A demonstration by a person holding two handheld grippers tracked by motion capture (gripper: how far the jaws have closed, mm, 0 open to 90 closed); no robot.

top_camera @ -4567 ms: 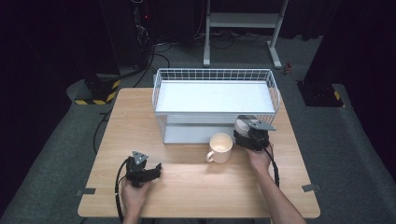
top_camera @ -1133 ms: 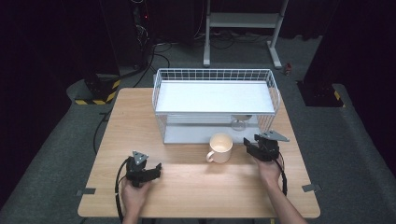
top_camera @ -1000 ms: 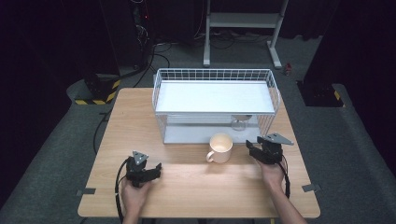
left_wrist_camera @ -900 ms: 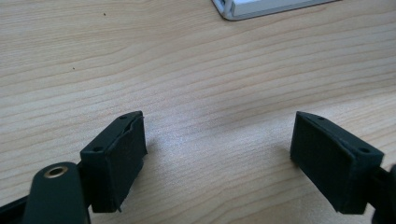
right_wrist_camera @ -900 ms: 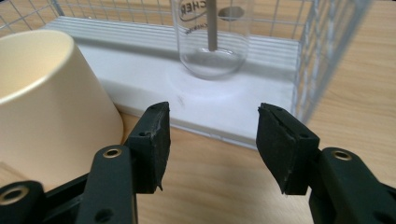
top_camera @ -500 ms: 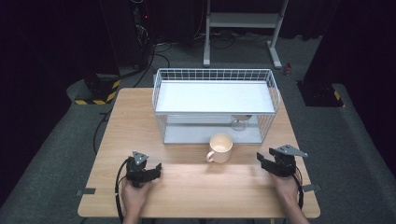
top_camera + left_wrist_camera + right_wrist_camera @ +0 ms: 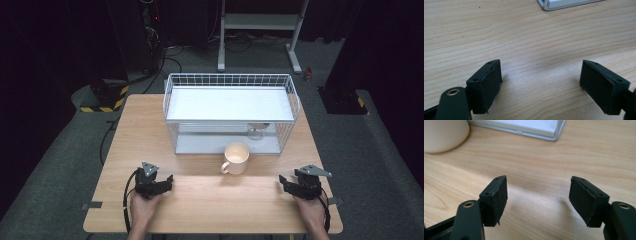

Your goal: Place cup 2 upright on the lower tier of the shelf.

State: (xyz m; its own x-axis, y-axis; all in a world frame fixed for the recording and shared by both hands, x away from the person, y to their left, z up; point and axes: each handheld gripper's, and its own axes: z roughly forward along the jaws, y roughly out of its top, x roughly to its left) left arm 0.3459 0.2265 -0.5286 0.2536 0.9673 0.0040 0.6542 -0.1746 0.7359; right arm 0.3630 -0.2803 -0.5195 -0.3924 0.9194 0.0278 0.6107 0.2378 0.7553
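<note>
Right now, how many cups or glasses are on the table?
2. A cream mug stands on the table in front of the wire rack. A small clear glass sits on the rack's lower shelf, to the right. Nothing else shows, though the top shelf hides part of that level.

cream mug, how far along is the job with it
Done, it seems: the cream mug stands upright on the table, in front of the wire rack. In hand: nothing; the right gripper, jaws just opening, and the left gripper rest open and empty near the table's front edge. Left: apparently nothing with the mug.
</note>
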